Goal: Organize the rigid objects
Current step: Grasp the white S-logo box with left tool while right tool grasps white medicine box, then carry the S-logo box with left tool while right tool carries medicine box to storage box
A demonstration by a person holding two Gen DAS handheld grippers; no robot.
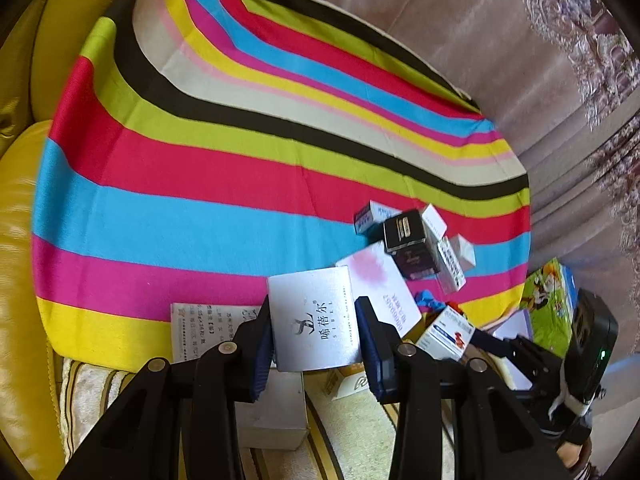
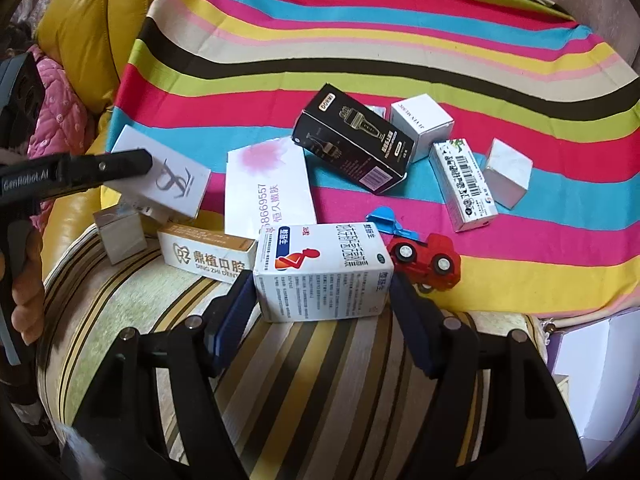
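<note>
My left gripper [image 1: 314, 320] is shut on a silver-white box with a deer logo [image 1: 314, 316] and holds it above the sofa's front edge; the same box shows in the right wrist view [image 2: 168, 176] with the left gripper's finger [image 2: 120, 164] across it. My right gripper [image 2: 322, 284] is shut on a white medicine box with a red-and-blue figure [image 2: 320, 268], which rests on the striped cushion [image 2: 312, 360]. That box also shows in the left wrist view [image 1: 446, 332].
On the rainbow-striped cloth [image 2: 400, 40] lie a black box [image 2: 352, 140], a flat pink-flowered white box [image 2: 268, 184], several small white boxes [image 2: 422, 124], a barcode box [image 2: 464, 180], a red toy car [image 2: 428, 260] and a blue piece [image 2: 384, 218]. A tan dental box [image 2: 208, 256] and grey box [image 2: 122, 236] sit at left.
</note>
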